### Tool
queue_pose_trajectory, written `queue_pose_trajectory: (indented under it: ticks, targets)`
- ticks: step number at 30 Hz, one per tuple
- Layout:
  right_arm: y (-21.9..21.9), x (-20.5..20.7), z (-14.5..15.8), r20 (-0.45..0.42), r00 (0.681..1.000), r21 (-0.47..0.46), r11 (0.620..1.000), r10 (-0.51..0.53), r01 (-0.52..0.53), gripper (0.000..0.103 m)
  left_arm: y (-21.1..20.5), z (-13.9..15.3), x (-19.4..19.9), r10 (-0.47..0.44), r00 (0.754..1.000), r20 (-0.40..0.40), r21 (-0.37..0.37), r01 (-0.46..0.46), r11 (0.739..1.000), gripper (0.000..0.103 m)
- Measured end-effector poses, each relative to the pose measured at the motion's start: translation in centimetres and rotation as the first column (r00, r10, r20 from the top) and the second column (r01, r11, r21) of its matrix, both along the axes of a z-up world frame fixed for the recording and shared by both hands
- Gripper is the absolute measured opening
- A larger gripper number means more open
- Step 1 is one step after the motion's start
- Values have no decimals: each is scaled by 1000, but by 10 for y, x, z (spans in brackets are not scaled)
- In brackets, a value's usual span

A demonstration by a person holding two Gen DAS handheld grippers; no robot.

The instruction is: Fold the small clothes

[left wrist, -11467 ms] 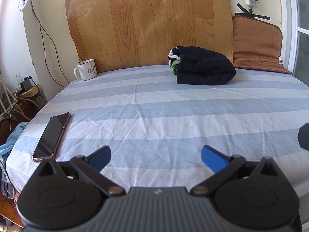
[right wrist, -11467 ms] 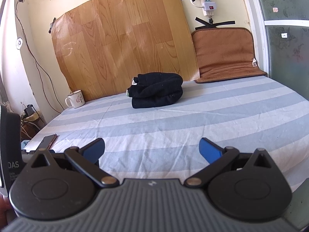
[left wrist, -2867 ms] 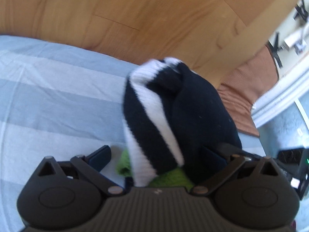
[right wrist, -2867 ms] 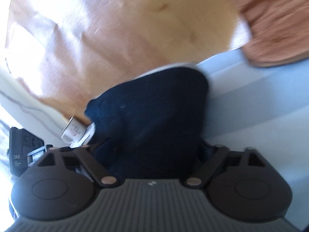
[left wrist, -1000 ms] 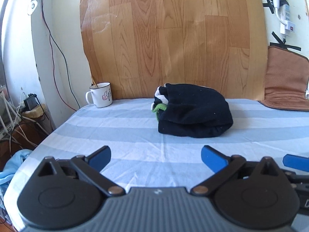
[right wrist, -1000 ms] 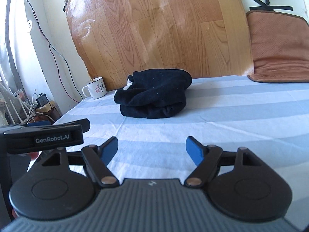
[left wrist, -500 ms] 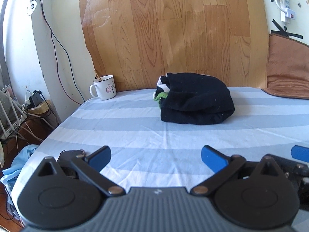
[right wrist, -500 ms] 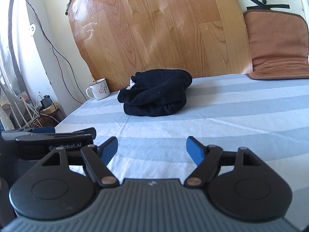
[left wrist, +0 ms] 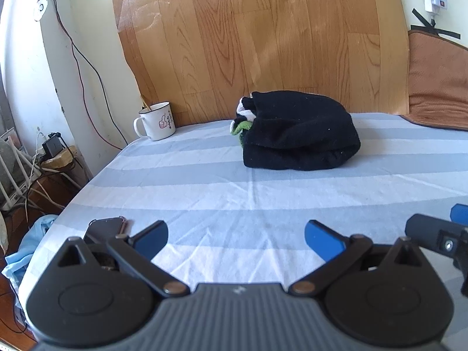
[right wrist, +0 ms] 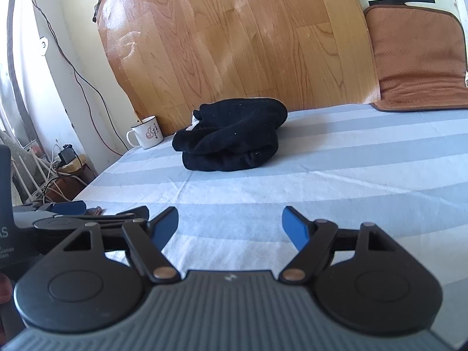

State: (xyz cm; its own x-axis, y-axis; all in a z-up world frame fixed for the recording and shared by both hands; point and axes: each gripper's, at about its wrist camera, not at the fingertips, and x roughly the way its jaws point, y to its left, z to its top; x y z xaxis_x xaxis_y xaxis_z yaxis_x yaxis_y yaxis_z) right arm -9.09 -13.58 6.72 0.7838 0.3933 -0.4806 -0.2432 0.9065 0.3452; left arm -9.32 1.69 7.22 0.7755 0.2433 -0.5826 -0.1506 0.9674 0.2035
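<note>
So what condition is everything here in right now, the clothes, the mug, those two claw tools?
Black garment: bundled on the bed, untouched.
Mug: upright, something sticking out of it.
Phone: lying flat at the bed's edge.
Left gripper: open, empty.
Right gripper: open, empty.

**Count of things on and around the bed**

One bed, striped blue and white, fills the middle of both views. One folded bundle of dark clothes sits at upper centre. One white mug stands to the bundle's left. One phone lies at lower left, partly hidden. One wood-grain panel covers the wall at top. One brown cushion leans at upper right. Two hand-held grippers: the left hand-held gripper and the right hand-held gripper, each with two blue pads.
</note>
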Motion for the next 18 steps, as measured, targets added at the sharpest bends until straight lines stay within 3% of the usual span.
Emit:
queue_pose_trajectory:
  ticks: [6,18]
  targets:
    - [-4,0,-1,-6,1000,10,1000,-13,13,80,-3,-4,3,45,999,-23,57,-44,997,103]
    - [-7,-1,-1,-4,1000,24,999,-21,21,80,-4,-4,1,47,998,-38,64,-44,997,103]
